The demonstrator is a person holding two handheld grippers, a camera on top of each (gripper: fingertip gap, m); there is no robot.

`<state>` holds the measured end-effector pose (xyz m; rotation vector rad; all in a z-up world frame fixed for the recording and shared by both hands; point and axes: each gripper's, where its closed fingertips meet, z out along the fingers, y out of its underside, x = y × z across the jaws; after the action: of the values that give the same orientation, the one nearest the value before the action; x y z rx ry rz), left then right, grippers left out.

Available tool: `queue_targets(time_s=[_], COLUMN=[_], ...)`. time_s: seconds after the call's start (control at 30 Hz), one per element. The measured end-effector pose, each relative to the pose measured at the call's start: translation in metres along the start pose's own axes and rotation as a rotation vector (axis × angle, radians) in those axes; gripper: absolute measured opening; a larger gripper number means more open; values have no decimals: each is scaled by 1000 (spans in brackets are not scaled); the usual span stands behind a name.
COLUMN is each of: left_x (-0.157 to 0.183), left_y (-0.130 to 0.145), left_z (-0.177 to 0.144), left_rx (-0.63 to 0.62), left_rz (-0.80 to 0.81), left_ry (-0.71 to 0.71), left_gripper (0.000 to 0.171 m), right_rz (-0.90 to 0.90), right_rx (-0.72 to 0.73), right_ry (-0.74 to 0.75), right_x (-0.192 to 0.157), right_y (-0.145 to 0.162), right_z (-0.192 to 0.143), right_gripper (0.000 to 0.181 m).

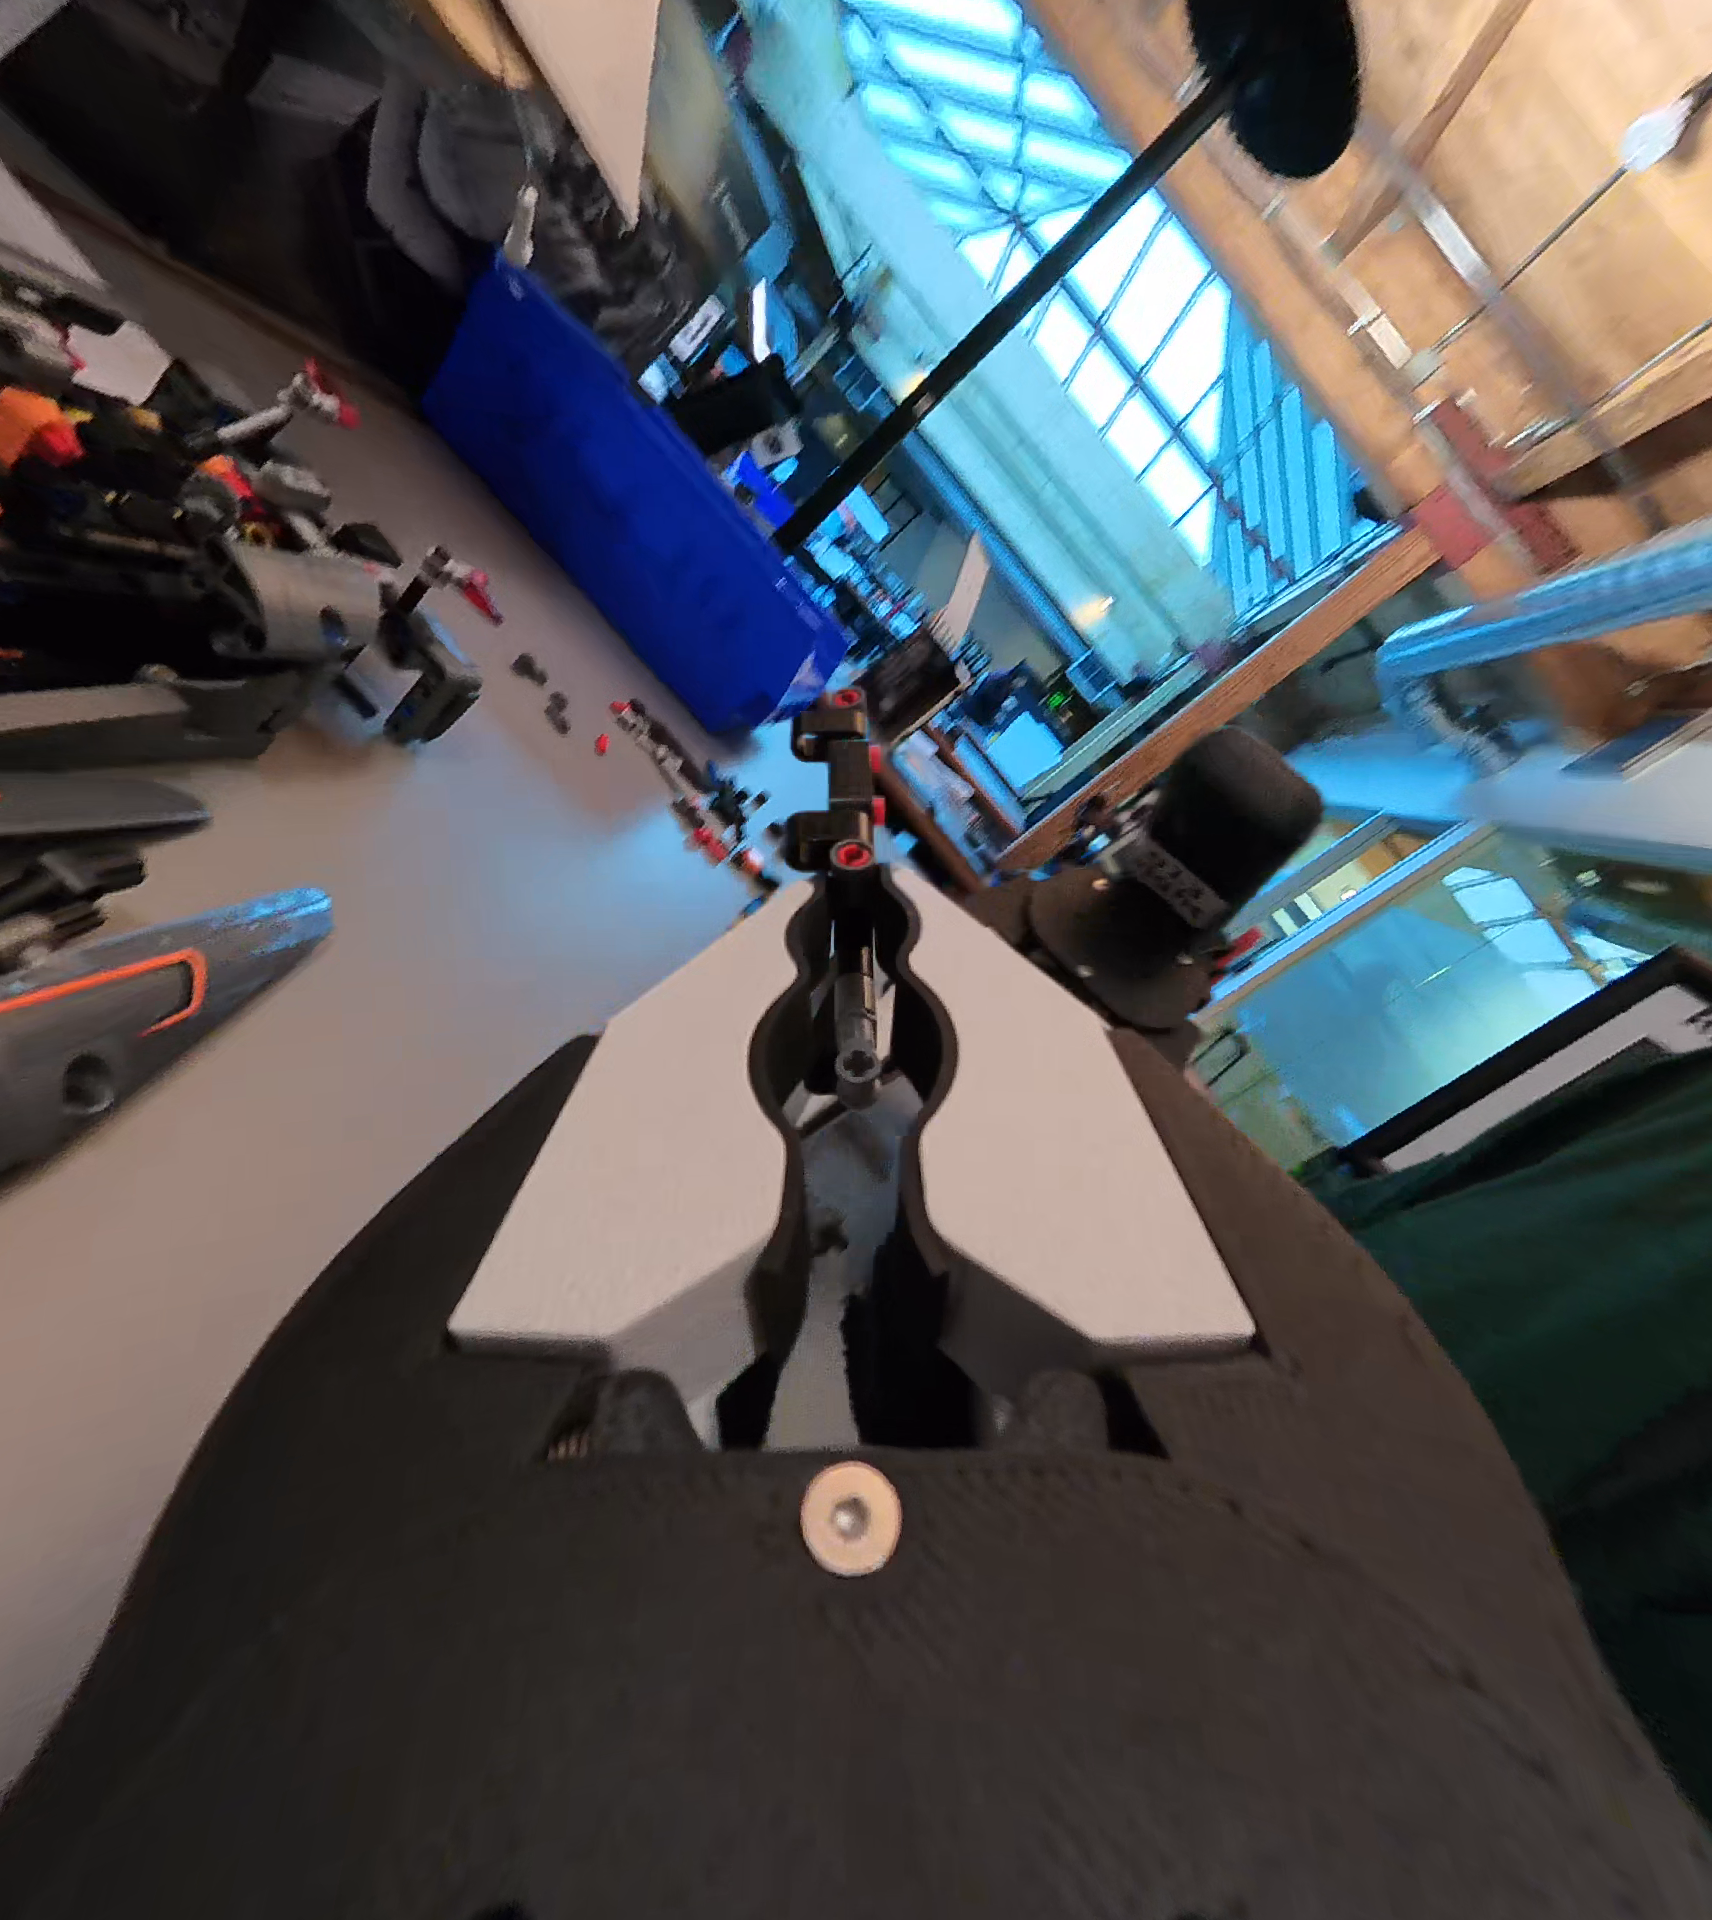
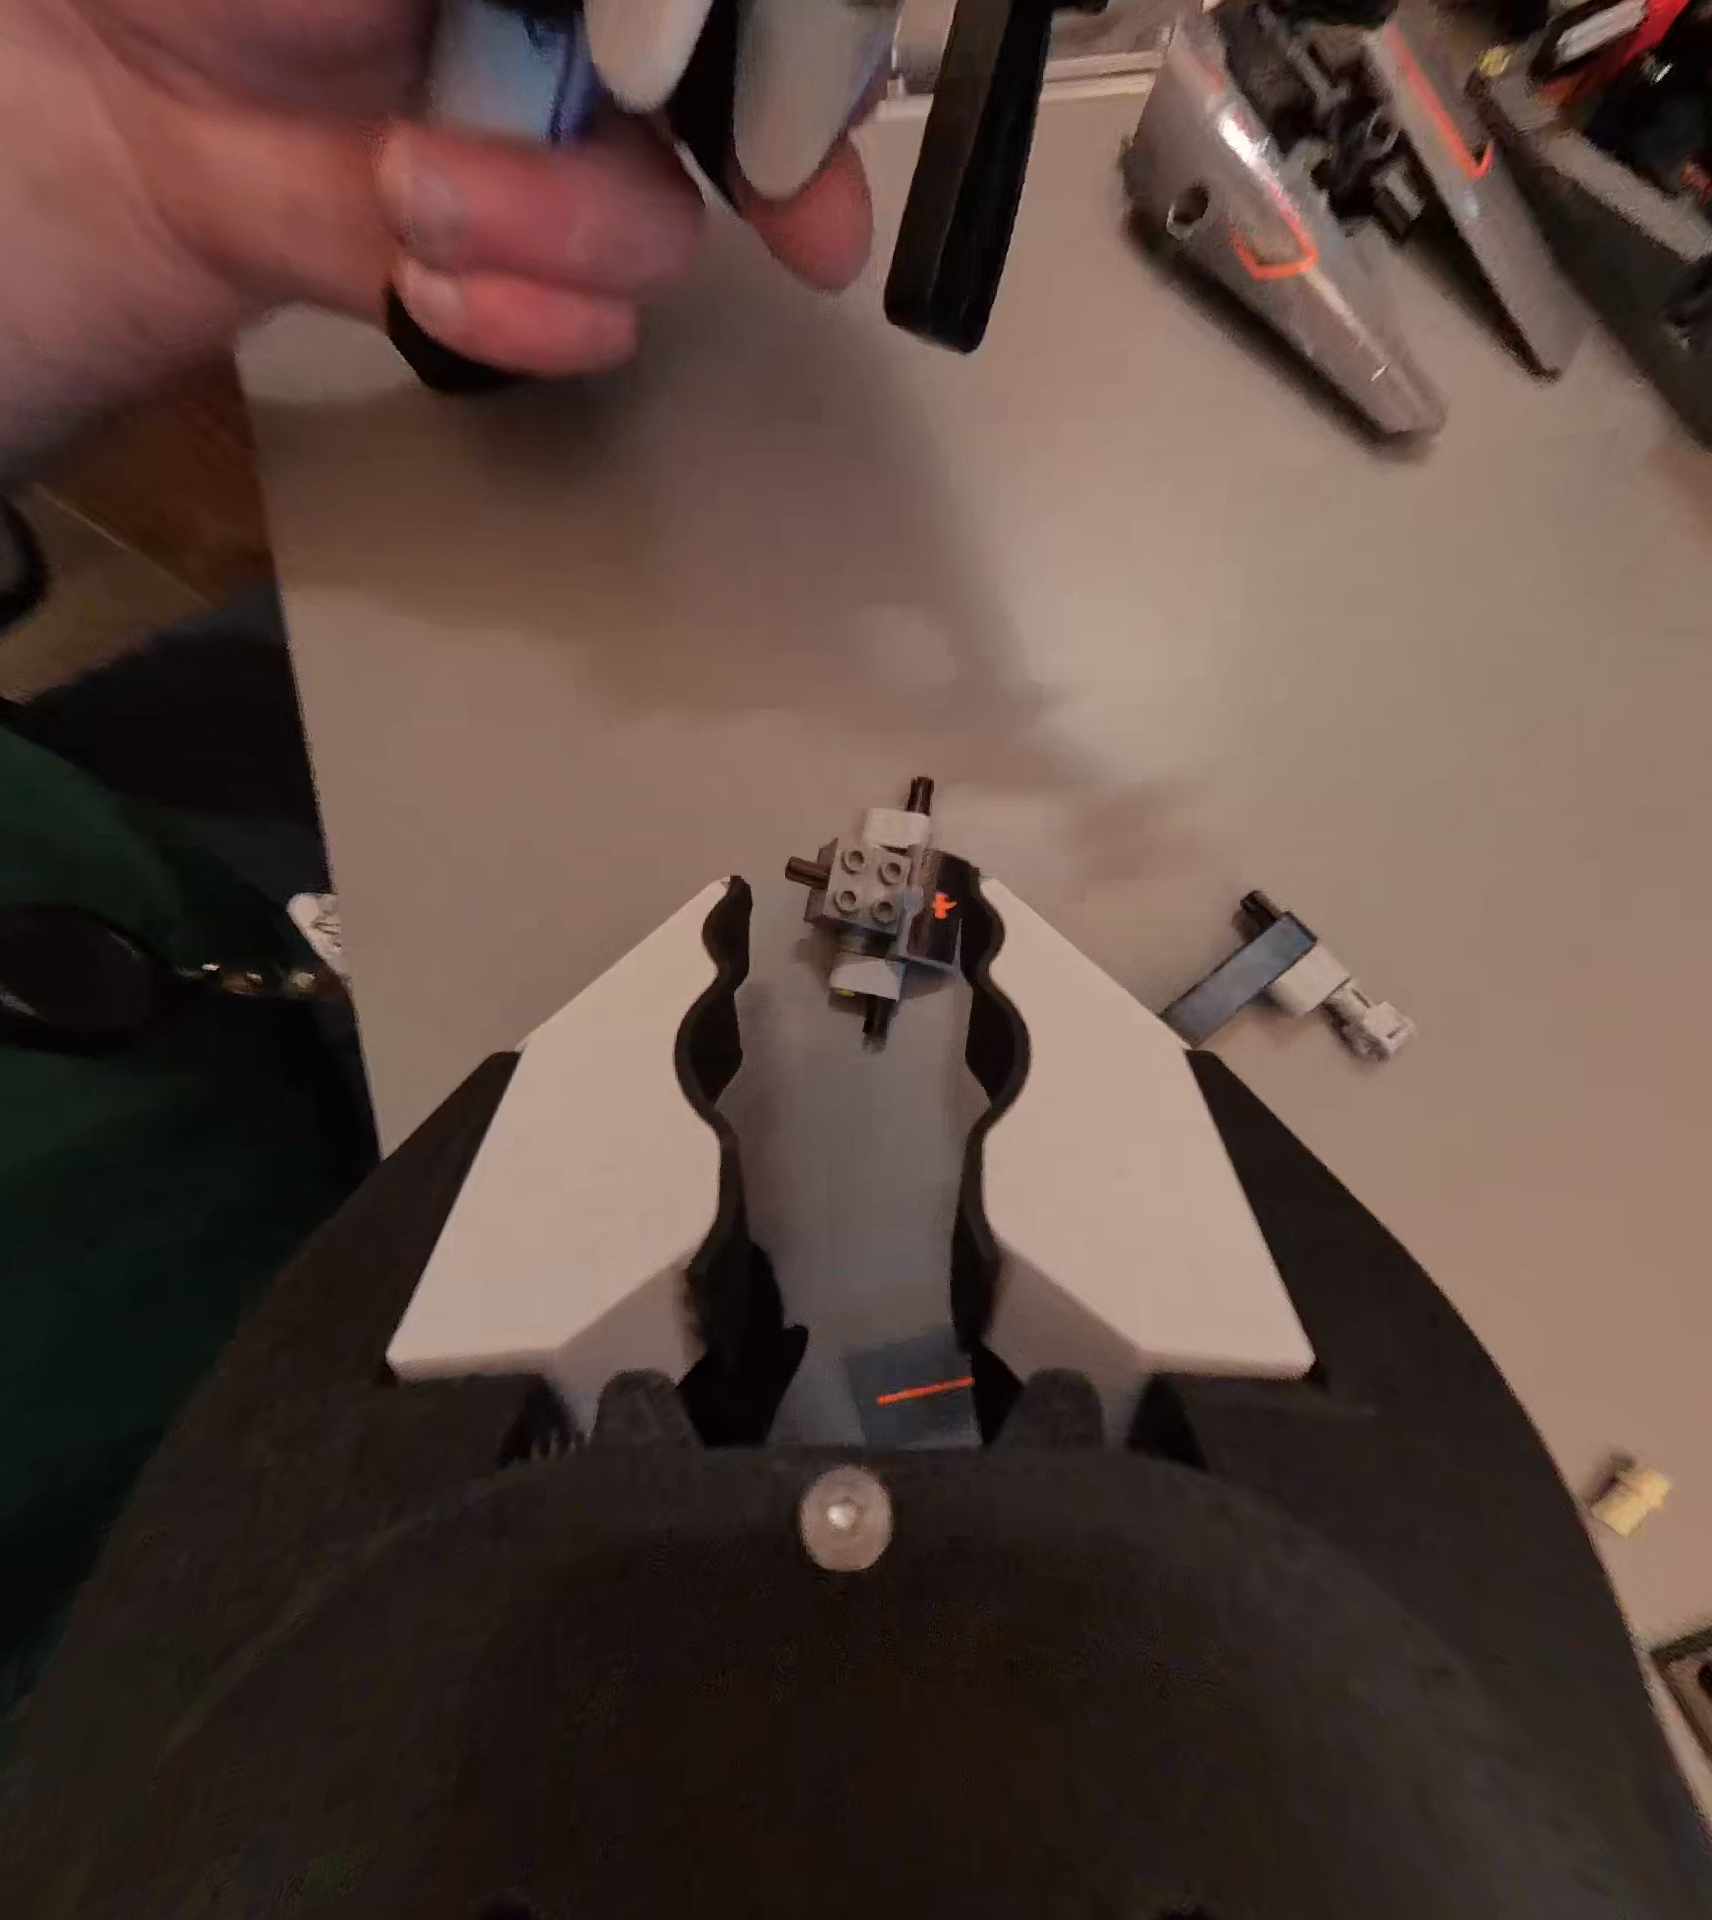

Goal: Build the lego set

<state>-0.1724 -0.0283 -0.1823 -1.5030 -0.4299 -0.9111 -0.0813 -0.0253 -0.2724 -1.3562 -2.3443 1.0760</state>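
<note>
In the left wrist view my left gripper (image 1: 847, 896) is shut on a thin black axle assembly (image 1: 844, 800) with red pins. The assembly sticks out past the tips, held in the air above the grey table (image 1: 478, 935). In the right wrist view my right gripper (image 2: 860, 888) is open and low over the table (image 2: 935, 644). A small grey studded assembly (image 2: 873, 906) with a black axle through it lies between the fingertips, close to the right finger. A person's hand (image 2: 519, 239) holding the left gripper shows at the top left.
A large black, grey and orange model (image 1: 104, 540) and grey panels with orange lines (image 2: 1288, 239) lie at the table's side. A blue bin (image 1: 613, 520) and loose small pieces (image 1: 675, 769) sit farther off. Another small assembly (image 2: 1288, 977) and a cream piece (image 2: 1626, 1501) lie to the right. One gripper's finger ends stand about 12 centimetres off the other's. From my right tips it is roughly 15 centimetres to the cream piece (image 2: 1626, 1501); from my left, 25 centimetres.
</note>
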Motion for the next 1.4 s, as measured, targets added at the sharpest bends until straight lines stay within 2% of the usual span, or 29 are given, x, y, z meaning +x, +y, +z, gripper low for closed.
queue_targets(time_s=[0.1, 0.13, 0.23, 0.3, 0.4, 0.5, 0.6, 0.73, 0.83, 1.03, 1.17, 1.4], left_x=[-11, -14, -25, -32, -36, -42, -45, -47, -50, -53, -51, -42], left_y=[12, 15, 31, 36, 48, 50, 53, 56, 60, 59, 50, 53], left_z=[-4, -6, -9, -12, -15, -18, -17, -16, -16, -15, -21, -37], left_rx=[-86, -103, -202, -234, -288, -302, -320, -345, -377, -446, -418, -446], left_rz=[21, 25, 59, 83, 55, 68, 63, 51, 42, 155, 242, 431], left_ry=[-79, -100, -187, -244, -248, -283, -293, -301, -308, -352, -363, -386], left_gripper=[5, 5, 5, 5, 5, 5, 5, 5, 6, 18, 28, 40], right_rz=[-48, -61, -51, -32, -11, -24, -51, -101, -129, -157, -168, -180], right_rx=[-88, -88, -90, -62, -27, -64, -110, -108, -99, -85, -79, -63], right_ry=[72, 89, 119, 68, -17, -28, 26, 71, 85, 58, 50, 26], right_x=[4, 5, 7, -2, -9, -3, 1, -2, 1, 5, 8, 11], right_y=[14, 14, 10, 5, 1, 6, 10, 11, 9, 4, 0, -6], right_z=[15, 17, 19, 19, 9, 3, 7, 22, 23, 27, 29, 34], right_gripper=[39, 31, 36, 45, 53, 50, 50, 33, 29, 29, 29, 29])
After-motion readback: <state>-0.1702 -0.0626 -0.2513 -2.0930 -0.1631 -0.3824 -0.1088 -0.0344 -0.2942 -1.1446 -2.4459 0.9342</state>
